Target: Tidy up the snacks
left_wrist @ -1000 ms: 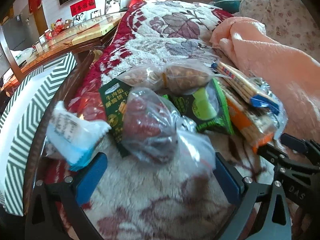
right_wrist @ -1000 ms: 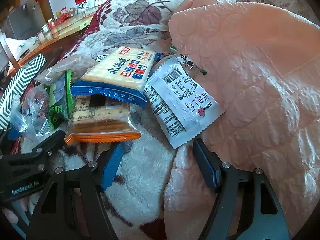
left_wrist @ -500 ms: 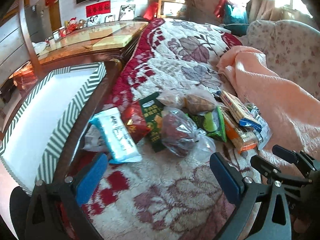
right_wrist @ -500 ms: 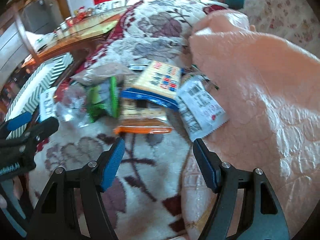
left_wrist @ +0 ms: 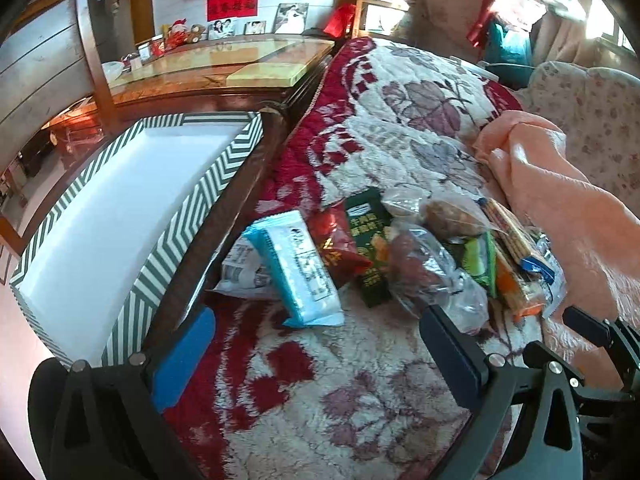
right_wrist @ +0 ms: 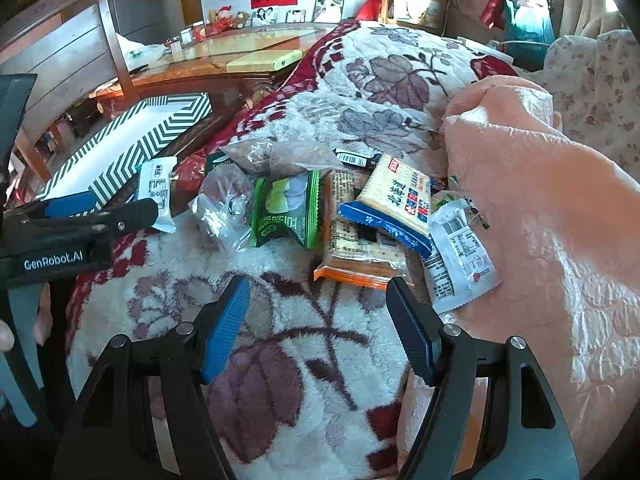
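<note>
A pile of snacks lies on a floral plush blanket (left_wrist: 400, 128): a white-and-blue packet (left_wrist: 298, 268), a red packet (left_wrist: 336, 240), a dark green packet (left_wrist: 368, 240), a clear bag of red fruit (left_wrist: 416, 264), a green packet (right_wrist: 286, 208), a blue-edged cracker pack (right_wrist: 396, 200), an orange cracker pack (right_wrist: 356, 252) and a white sachet (right_wrist: 464, 252). My left gripper (left_wrist: 316, 344) is open and empty, hovering short of the pile. My right gripper (right_wrist: 320, 308) is open and empty, just before the orange pack. A green-striped white box (left_wrist: 120, 216) stands empty at the left.
A peach quilt (right_wrist: 540, 208) rises at the right, touching the sachet. A wooden bed rail (left_wrist: 224, 232) runs between blanket and box. A glass-topped wooden table (left_wrist: 224, 68) stands behind. The left gripper body (right_wrist: 72, 232) shows in the right wrist view.
Both grippers have pulled back and up from the pile, so more blanket and the striped box show. Both stay open and empty. The snacks have not moved.
</note>
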{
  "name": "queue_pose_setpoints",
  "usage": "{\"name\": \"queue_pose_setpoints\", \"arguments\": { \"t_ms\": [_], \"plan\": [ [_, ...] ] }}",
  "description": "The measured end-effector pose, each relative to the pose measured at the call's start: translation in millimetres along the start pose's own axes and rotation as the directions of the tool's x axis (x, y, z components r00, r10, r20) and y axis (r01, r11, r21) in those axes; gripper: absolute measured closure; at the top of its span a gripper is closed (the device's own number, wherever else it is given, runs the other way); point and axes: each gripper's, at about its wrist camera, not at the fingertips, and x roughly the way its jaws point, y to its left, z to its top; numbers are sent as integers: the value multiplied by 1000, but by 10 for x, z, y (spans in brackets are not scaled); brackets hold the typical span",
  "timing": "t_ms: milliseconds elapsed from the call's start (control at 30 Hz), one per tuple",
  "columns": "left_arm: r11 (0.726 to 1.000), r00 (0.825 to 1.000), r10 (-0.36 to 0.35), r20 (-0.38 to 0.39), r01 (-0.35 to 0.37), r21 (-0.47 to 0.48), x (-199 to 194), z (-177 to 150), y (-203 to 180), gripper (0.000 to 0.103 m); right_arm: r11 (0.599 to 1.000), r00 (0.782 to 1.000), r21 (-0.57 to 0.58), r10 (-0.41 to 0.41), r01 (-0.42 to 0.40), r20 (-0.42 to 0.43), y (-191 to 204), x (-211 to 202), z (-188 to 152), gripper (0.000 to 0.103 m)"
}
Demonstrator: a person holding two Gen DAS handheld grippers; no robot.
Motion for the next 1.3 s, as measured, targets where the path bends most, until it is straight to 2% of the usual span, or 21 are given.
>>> {"name": "queue_pose_setpoints", "arguments": {
  "t_ms": [433,633,833,1033,1133,1200,1300],
  "plan": [
    [1000,999,-13,-31,12,-26,93,8,114,0,1000,999,1,26,-26,-33,1,67,-19,32],
    [997,998,2,-61,-7,-77,203,93,232,6,999,998,13,43,-43,-45,-17,93,-15,32],
    [998,994,32,-106,-38,-55,371,142,158,13,998,997,20,59,-58,-51,-20,112,-9,32],
    [997,985,46,-168,-56,-52,555,161,148,34,998,996,29,62,-61,-62,-40,139,-13,32],
    [996,983,51,-175,-62,-61,581,180,173,45,998,996,34,63,-61,-68,-51,158,-17,32],
    [996,983,51,-176,-63,-63,567,190,190,65,997,995,35,65,-63,-73,-50,170,-21,32],
    [996,984,15,-177,-31,-84,523,195,249,73,997,995,32,65,-63,-78,-42,180,-25,32]
  ]
}}
